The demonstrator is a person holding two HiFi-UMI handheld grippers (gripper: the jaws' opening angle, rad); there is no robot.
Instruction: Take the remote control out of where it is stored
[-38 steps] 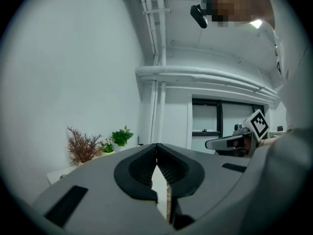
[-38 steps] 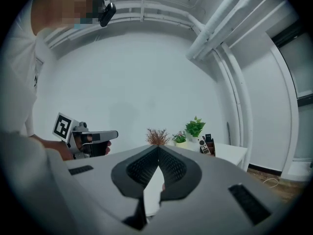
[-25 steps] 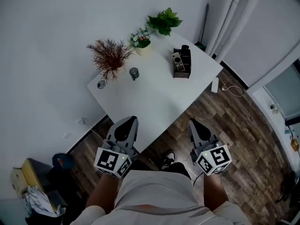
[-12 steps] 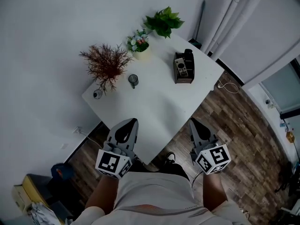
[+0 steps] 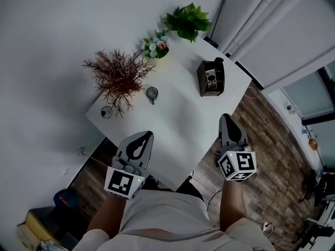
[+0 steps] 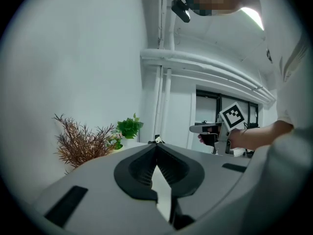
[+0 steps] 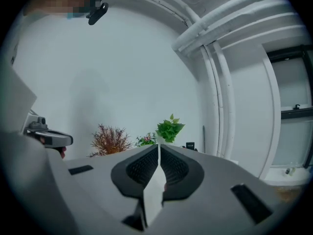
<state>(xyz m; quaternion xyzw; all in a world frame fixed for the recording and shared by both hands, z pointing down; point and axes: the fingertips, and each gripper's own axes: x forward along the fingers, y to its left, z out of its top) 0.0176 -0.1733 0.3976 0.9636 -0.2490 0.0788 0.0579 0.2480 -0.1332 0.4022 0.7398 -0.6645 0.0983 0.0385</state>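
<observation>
on table (image 5: 175, 122) | remote control (image 5: 211, 78) in holder (image 5: 201, 80), beyond right gripper (image 5: 226, 118), left gripper (image 5: 146, 135) | both closed

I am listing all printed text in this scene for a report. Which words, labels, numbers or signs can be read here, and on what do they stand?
No text can be read in any view.
Left marker cube and right marker cube: black-and-white square patterns only, no letters.
Remote control: any print on its buttons is too small to read.
</observation>
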